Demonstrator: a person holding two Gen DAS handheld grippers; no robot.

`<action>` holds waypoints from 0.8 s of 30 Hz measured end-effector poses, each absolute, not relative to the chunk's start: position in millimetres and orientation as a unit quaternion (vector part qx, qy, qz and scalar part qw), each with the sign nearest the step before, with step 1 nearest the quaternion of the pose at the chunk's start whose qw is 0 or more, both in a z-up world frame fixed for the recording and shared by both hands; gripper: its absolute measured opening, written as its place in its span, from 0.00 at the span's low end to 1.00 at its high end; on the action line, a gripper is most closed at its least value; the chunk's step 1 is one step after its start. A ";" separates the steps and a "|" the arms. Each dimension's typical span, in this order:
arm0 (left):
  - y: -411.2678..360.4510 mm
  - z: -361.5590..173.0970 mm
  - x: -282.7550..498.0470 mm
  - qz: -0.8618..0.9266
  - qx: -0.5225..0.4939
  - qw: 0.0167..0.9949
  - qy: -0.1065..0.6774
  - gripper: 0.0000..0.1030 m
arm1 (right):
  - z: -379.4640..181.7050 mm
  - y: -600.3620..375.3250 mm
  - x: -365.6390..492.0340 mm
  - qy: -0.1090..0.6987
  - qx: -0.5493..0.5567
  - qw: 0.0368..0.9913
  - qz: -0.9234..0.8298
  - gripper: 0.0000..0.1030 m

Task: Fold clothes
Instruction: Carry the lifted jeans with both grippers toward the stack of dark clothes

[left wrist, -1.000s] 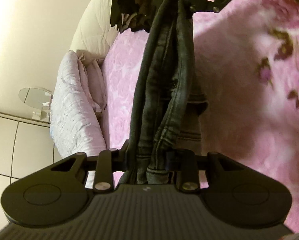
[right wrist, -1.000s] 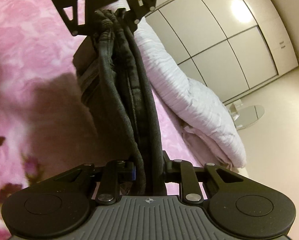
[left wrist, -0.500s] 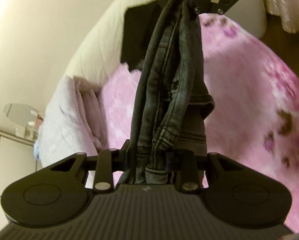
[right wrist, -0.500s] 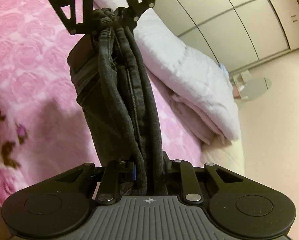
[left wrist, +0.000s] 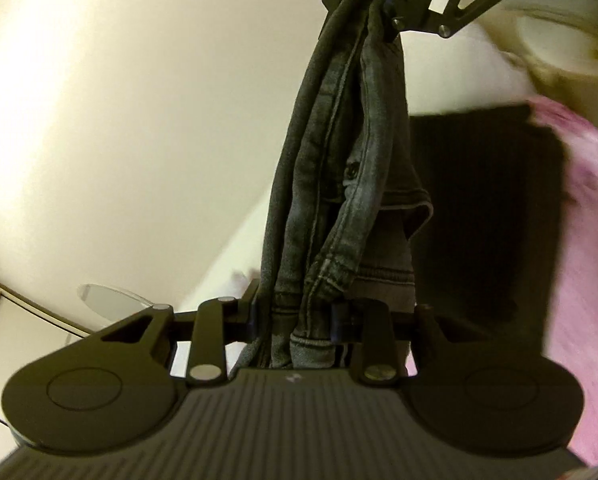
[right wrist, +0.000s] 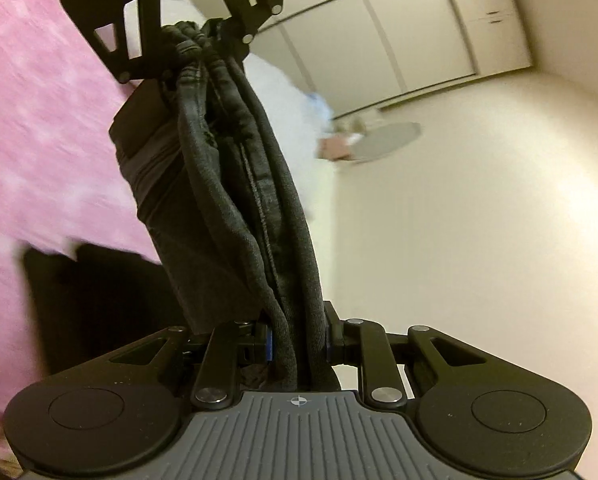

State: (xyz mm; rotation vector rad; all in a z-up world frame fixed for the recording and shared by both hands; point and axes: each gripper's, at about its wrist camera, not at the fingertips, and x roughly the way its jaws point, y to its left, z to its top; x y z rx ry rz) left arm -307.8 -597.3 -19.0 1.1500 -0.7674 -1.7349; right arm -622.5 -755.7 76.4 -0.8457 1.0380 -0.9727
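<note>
A pair of dark grey jeans (left wrist: 339, 168) is bunched lengthwise and stretched in the air between my two grippers. My left gripper (left wrist: 297, 316) is shut on one end of the jeans. The right gripper (left wrist: 383, 4) shows at the top of the left wrist view, clamped on the other end. In the right wrist view my right gripper (right wrist: 297, 340) is shut on the jeans (right wrist: 235, 200), and the left gripper (right wrist: 195, 36) holds the far end. Part of the jeans hangs down in a fold.
The bed with a pink rose-patterned cover (right wrist: 35, 112) lies below, also at the right of the left wrist view (left wrist: 579, 208). A dark item (left wrist: 487, 216) lies on it. A white folded duvet (right wrist: 287, 100), wardrobe doors (right wrist: 411, 28) and a round mirror (right wrist: 391, 140) are behind.
Both grippers have swung upward with the jeans held taut between them; the views now tilt toward the wall and ceiling, and the bed has dropped to the edges.
</note>
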 end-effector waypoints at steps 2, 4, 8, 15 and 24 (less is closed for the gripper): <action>-627.3 -45.3 -334.3 -0.697 0.454 0.454 -0.320 0.27 | 61.4 -784.4 -650.8 0.452 -0.392 0.668 -0.442 0.20; -648.9 -89.5 -354.8 -0.699 0.458 0.448 -0.318 0.27 | 26.3 -804.1 -673.9 0.448 -0.399 0.663 -0.448 0.20; -670.9 -208.0 -385.6 -0.708 0.521 0.385 -0.281 0.30 | -84.5 -826.1 -713.0 0.504 -0.340 0.682 -0.407 0.20; -644.9 -253.8 -379.1 -0.714 0.520 0.366 -0.294 0.37 | -141.2 -790.3 -751.8 0.508 -0.324 0.703 -0.377 0.27; -642.7 -244.4 -377.1 -0.710 0.526 0.381 -0.273 0.28 | -131.1 -779.6 -755.6 0.502 -0.268 0.718 -0.402 0.20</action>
